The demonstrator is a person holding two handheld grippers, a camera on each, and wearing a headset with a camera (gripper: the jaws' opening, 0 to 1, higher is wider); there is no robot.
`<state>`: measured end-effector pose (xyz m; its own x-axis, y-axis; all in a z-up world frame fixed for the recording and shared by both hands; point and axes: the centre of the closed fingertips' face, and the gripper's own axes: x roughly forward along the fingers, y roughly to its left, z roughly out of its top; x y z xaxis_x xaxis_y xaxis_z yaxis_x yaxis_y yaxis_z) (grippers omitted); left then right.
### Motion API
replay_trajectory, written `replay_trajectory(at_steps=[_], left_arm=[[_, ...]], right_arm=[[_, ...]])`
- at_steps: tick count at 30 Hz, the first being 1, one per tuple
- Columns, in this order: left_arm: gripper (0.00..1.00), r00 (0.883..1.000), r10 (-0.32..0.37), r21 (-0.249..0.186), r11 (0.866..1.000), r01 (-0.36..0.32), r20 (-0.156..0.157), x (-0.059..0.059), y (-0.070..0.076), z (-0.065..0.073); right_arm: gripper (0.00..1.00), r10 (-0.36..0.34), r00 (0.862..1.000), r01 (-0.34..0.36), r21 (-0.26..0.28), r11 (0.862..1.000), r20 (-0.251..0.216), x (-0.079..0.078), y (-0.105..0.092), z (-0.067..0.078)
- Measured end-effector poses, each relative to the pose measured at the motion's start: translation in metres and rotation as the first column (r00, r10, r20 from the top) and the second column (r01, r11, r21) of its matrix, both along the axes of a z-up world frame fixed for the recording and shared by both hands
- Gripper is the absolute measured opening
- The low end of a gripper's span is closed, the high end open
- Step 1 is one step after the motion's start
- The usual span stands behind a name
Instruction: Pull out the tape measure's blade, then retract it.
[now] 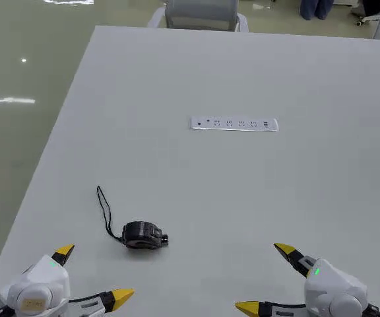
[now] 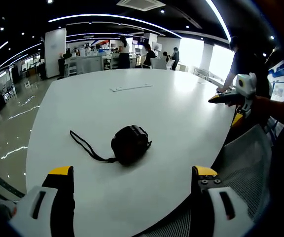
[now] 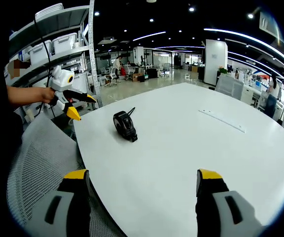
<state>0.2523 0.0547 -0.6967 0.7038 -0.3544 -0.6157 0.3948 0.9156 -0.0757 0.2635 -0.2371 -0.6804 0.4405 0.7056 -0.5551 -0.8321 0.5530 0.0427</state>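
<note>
A black tape measure (image 1: 143,234) with a thin black wrist loop (image 1: 104,208) lies on the white table (image 1: 243,185), blade retracted. It appears in the left gripper view (image 2: 129,144) and the right gripper view (image 3: 124,125) too. My left gripper (image 1: 92,274) hovers open at the table's near left edge, short of the tape measure, and its yellow-tipped fingers (image 2: 61,173) frame the tape. My right gripper (image 1: 268,279) stands open at the near right, well apart from the tape, with nothing between its fingertips (image 3: 208,176).
A white power strip (image 1: 234,124) lies flat at the middle of the table. A grey chair (image 1: 202,14) stands at the far edge. A mesh chair back (image 3: 38,163) is close below the near edge. People stand farther off in the office.
</note>
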Motion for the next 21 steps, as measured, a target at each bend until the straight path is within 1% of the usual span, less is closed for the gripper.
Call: replay_trajectory(at_steps=[1, 3, 5, 6, 9, 11, 14, 15, 16, 18, 19, 20, 21], left_arm=[[0.99, 1.000, 0.004, -0.015, 1.000, -0.005, -0.010, -0.0002, 0.0001, -0.0005], [0.98, 1.000, 0.003, -0.009, 1.000, -0.003, 0.001, 0.0002, 0.0018, 0.0000], [0.96, 1.000, 0.005, -0.011, 1.000, -0.005, -0.002, 0.0002, 0.0019, -0.0002], [0.96, 1.000, 0.005, -0.004, 1.000, -0.005, 0.008, 0.0006, 0.0019, 0.0007], [0.97, 1.000, 0.016, -0.014, 1.000, -0.016, 0.005, 0.0018, 0.0035, 0.0006], [0.96, 1.000, 0.016, -0.008, 1.000, -0.016, 0.007, 0.0018, 0.0036, 0.0005], [0.93, 1.000, 0.025, -0.022, 0.999, -0.025, -0.004, 0.0016, 0.0039, 0.0001], [0.89, 1.000, 0.025, -0.025, 0.999, -0.025, -0.003, 0.0018, 0.0038, 0.0007], [0.87, 1.000, 0.024, -0.037, 0.999, -0.024, -0.017, 0.0005, 0.0034, -0.0001], [0.82, 1.000, 0.017, -0.038, 0.999, -0.017, -0.009, 0.0003, 0.0015, 0.0013], [0.80, 1.000, 0.014, -0.037, 0.999, -0.014, -0.011, 0.0005, 0.0011, 0.0011], [0.80, 1.000, 0.002, -0.045, 0.999, -0.003, -0.020, -0.0011, -0.0009, 0.0000], [0.80, 1.000, 0.005, -0.042, 0.999, -0.006, -0.019, -0.0003, -0.0003, -0.0001]], right_arm=[[0.91, 0.001, 1.000, -0.001, 0.000, 1.000, 0.000, 0.0001, 0.0000, -0.0007], [0.91, 0.002, 1.000, -0.002, -0.001, 1.000, -0.002, -0.0001, 0.0004, -0.0006], [0.91, 0.002, 1.000, -0.002, -0.001, 1.000, -0.004, -0.0003, 0.0004, -0.0008], [0.91, 0.002, 1.000, -0.002, -0.001, 1.000, -0.006, -0.0004, 0.0004, -0.0010], [0.91, 0.002, 1.000, -0.002, -0.004, 1.000, -0.009, -0.0008, -0.0012, -0.0033], [0.91, 0.001, 1.000, -0.001, -0.003, 1.000, -0.012, -0.0013, -0.0016, -0.0034], [0.91, -0.001, 1.000, 0.001, -0.007, 1.000, -0.015, -0.0019, -0.0031, -0.0043], [0.91, -0.002, 1.000, 0.002, -0.006, 1.000, -0.015, -0.0020, -0.0032, -0.0045], [0.91, -0.003, 1.000, 0.003, -0.008, 1.000, -0.015, -0.0020, -0.0036, -0.0047], [0.91, -0.004, 1.000, 0.003, -0.008, 1.000, -0.016, -0.0022, -0.0038, -0.0047], [0.92, -0.006, 1.000, 0.005, -0.005, 1.000, -0.014, -0.0019, -0.0037, -0.0042], [0.92, -0.007, 1.000, 0.006, -0.005, 1.000, -0.015, -0.0018, -0.0039, -0.0042], [0.91, -0.005, 1.000, 0.005, -0.006, 1.000, -0.016, -0.0017, -0.0041, -0.0051]])
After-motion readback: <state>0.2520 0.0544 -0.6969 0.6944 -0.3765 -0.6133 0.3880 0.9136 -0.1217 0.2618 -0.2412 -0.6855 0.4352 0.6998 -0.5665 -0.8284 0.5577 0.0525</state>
